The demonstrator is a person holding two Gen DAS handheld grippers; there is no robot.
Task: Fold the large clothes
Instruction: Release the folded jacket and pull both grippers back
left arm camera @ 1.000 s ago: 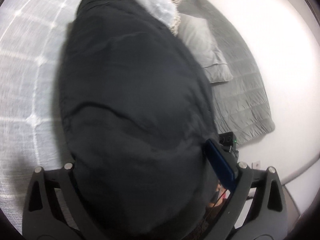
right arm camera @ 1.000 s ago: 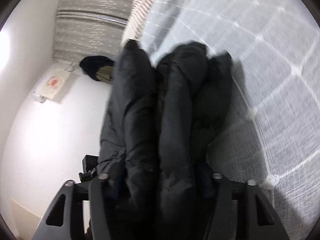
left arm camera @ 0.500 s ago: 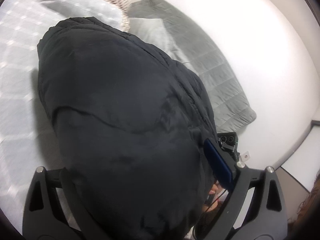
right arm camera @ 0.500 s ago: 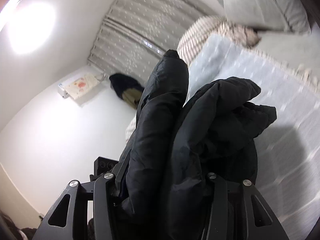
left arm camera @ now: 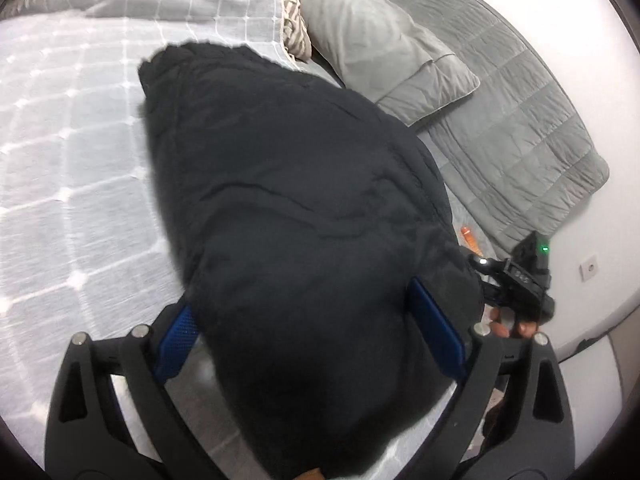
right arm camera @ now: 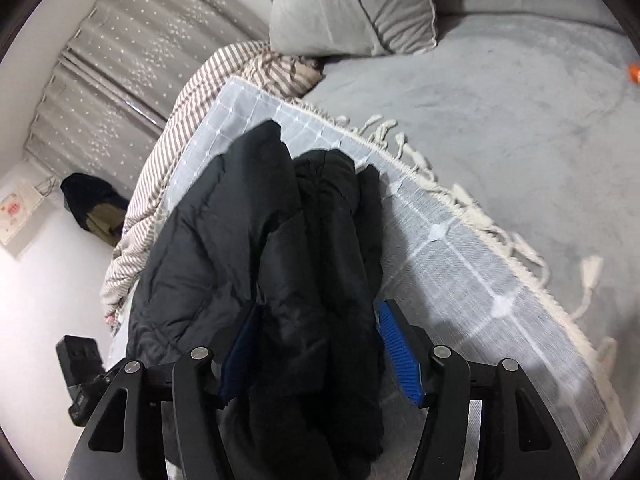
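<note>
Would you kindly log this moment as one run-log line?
step: folding | left gripper: shut on jacket | right gripper: shut on jacket | jacket: bunched over checked blanket | pillow: beyond

A bed fills the scene, spread with a pale grey checked blanket (left arm camera: 72,152) whose tasselled fringe (right arm camera: 472,200) trails onto a plain grey sheet (right arm camera: 520,92). At the far end, grey pillows (right arm camera: 344,4) lean against a quilted grey headboard cover (left arm camera: 532,120), with a striped throw (right arm camera: 176,120) bunched just beside them. On the left, sparkly grey curtains (right arm camera: 120,52) hang. White wall (left arm camera: 600,20) on the right carries a socket (left arm camera: 589,267).
</note>
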